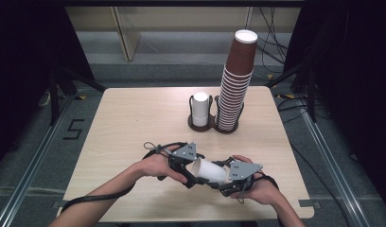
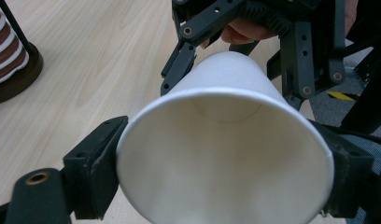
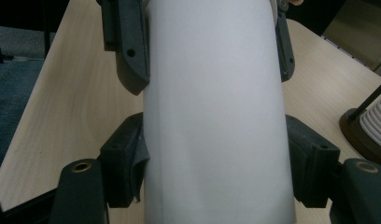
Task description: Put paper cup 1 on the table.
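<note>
A white paper cup (image 1: 210, 170) lies on its side in the air just above the near part of the table, held between both grippers. My left gripper (image 1: 193, 172) is shut on its wide rim end, and in the left gripper view both pads touch the cup (image 2: 226, 140) at the mouth. My right gripper (image 1: 224, 182) is shut on the narrower bottom end. The right gripper view has its jaws pressing both sides of the cup wall (image 3: 216, 116), with the left gripper's fingers (image 3: 128, 51) farther up the cup.
On the light wooden table (image 1: 134, 123), at the back centre, stands a dark two-post holder. It carries a tall stack of brown cups (image 1: 234, 85) and a short white cup stack (image 1: 200, 109). Its base (image 2: 16, 79) is near the left gripper. Dark curtains flank the table.
</note>
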